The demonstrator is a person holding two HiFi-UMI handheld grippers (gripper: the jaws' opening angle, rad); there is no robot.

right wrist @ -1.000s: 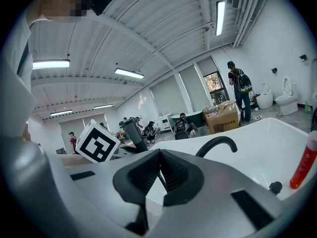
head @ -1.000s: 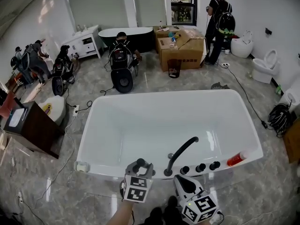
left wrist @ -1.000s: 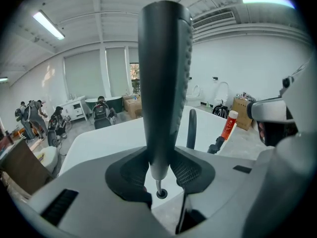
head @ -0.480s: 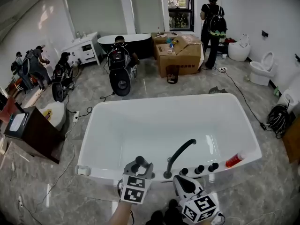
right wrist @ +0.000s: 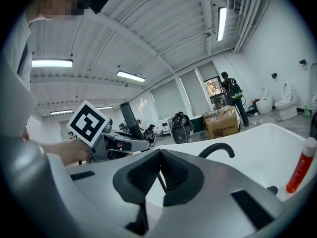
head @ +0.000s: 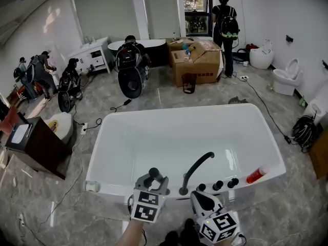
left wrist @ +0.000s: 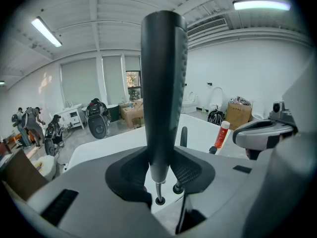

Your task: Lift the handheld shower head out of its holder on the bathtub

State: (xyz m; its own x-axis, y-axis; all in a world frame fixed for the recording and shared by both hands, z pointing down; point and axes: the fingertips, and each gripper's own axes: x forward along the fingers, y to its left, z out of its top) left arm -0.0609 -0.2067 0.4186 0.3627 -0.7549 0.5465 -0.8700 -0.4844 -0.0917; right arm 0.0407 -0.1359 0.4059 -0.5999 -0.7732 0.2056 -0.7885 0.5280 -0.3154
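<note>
The left gripper [head: 149, 180] has its fingers [left wrist: 130, 170] clamped on the dark shower head [left wrist: 163, 78], which stands upright between them above the bathtub [head: 110, 137] rim. To their right, the right gripper [head: 204, 201] has its fingers pressed together, empty.

Bright showroom here, glossy grey marble-look floor [head: 169, 94] all round.
Plain white walls [head: 266, 9]; tall dark-framed window [head: 197, 9] at twelve o'clock, brown cardboard boxes [head: 197, 60] beneath, white vanity cabinet [head: 95, 50] at eleven, white toilet [head: 287, 78] at two.

No legible txt; print on cardboard box [head: 197, 65] too small.
</note>
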